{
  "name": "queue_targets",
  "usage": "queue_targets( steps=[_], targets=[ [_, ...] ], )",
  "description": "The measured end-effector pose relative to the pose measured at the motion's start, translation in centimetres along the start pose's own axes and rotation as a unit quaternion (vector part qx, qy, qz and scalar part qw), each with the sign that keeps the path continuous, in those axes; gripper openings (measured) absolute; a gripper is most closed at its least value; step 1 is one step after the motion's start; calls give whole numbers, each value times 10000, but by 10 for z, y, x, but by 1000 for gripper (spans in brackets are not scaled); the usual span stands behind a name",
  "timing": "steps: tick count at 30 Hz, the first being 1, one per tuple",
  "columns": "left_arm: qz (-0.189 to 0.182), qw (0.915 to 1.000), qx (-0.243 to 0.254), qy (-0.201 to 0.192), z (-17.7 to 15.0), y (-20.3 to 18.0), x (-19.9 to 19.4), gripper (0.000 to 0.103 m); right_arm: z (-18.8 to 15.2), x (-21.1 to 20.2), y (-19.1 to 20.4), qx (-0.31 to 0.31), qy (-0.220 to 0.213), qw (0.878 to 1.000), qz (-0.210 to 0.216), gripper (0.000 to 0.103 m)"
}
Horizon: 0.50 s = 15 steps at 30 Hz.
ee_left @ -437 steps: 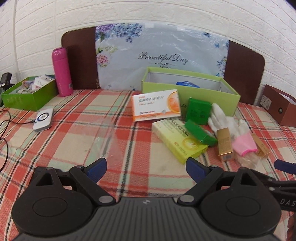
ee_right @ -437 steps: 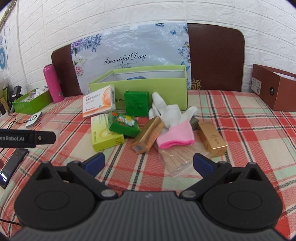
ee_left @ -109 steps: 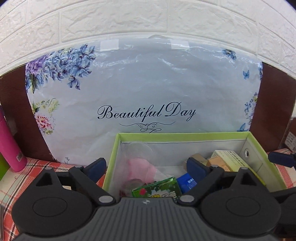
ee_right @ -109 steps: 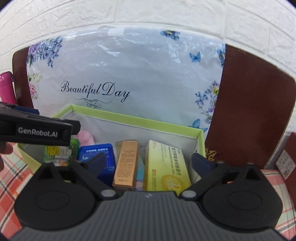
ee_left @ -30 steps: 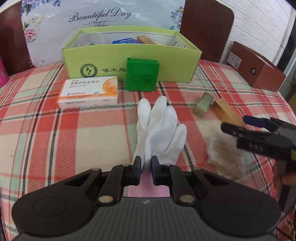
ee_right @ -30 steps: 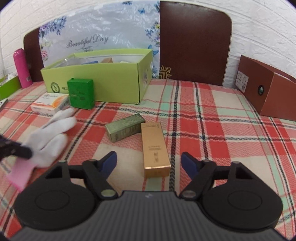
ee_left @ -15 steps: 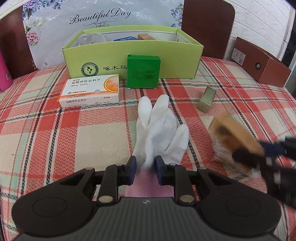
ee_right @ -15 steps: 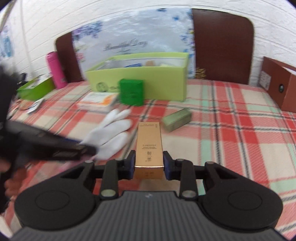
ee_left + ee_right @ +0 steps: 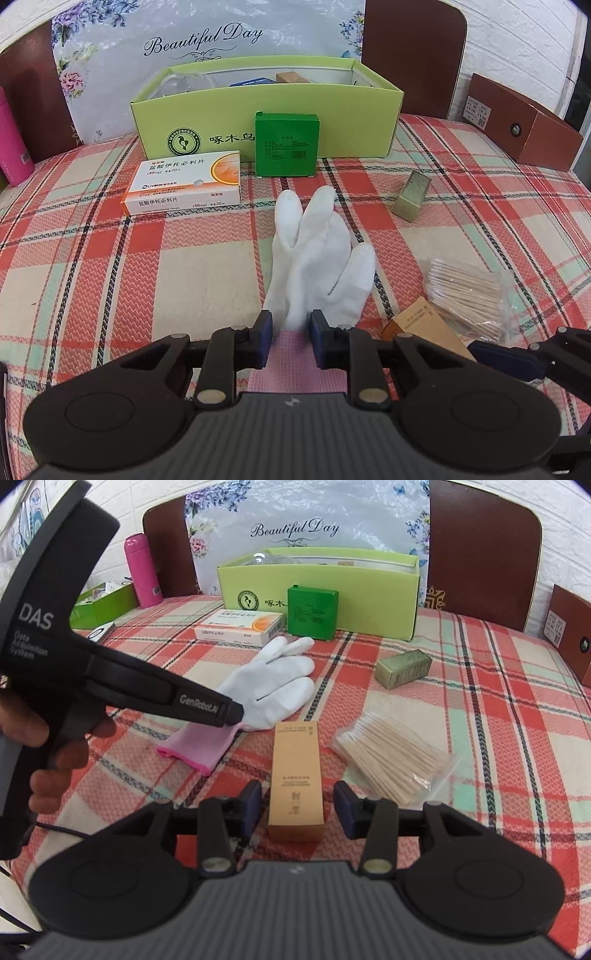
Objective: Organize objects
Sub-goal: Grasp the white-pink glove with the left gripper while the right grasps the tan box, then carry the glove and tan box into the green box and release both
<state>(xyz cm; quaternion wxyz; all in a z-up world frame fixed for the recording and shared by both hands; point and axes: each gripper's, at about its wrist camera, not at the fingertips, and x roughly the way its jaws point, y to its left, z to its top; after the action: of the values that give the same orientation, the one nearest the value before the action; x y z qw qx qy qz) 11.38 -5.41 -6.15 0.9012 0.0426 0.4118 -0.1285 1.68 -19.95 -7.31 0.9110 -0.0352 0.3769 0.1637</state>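
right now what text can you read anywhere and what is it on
"Beautiful Day": floral bag
"WOODPECKER" with "啄木鸟": light green box
"盐酸伊托必利片", "50mg": medicine box
"DAS", "GenRobot.AI": left gripper
Dark green box, gold box, olive box: print too small to read.

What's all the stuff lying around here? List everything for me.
Storage box: one, lime green, back of table, items inside.
Glove: one, white with pink cuff, table centre.
Medicine box: one, white and orange, left of glove.
Green box: one, upright against storage box.
Olive box: one, right of glove.
Gold box: one, near edge.
Cotton swabs: one clear bag, right.
Bottle: one, pink, back left.
Brown box: one, far right.
Left gripper: around glove cuff.
Right gripper: open, astride gold box.
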Motion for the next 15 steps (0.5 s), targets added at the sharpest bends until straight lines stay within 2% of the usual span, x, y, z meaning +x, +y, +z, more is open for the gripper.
queue_targets(
  steps=[9,11,13,15],
  targets=[
    [-62,10000,11,-1,0,0,0,23,4,8,-3,157,74,9998,9,42],
    [-108,9999,0,5,0,1,-1,22,4,9,-3,169,91,9998,27,38],
    [-202,9998,-2,-17,0,4,-2,20,5,10,-2,154,100,9998,70,31],
    [-303,9995,-49,-45,0,8,-4,8,6,11,-1,159,122,9998,94,30]
  ],
)
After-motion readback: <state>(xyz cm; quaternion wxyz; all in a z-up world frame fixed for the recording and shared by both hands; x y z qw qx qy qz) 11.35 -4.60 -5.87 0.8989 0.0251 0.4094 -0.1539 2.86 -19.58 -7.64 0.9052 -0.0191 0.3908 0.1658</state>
